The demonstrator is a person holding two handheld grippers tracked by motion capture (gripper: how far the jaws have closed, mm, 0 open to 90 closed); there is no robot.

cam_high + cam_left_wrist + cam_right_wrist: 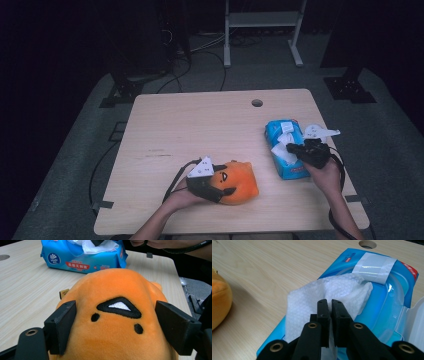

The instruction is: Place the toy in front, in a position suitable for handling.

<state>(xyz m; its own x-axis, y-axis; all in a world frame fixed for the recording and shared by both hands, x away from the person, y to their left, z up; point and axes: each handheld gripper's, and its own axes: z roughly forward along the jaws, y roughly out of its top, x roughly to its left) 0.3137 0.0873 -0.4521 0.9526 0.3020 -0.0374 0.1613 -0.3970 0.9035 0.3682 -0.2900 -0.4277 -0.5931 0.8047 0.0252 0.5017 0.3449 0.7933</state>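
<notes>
Orange plush, round-headed with a stitched black mouth and two dot eyes, lies near the table's front edge, clamped at its sides by the left gripper. To its right, the right gripper has its jaws pressed together on a white wipe sticking out of the blue pack, whose lid flap stands open. The step looks like drawing a wipe out; next comes a steady pull up, the pack likely lifting with it.

Plush toy on table left of wipes pack, wipe on pack
</notes>
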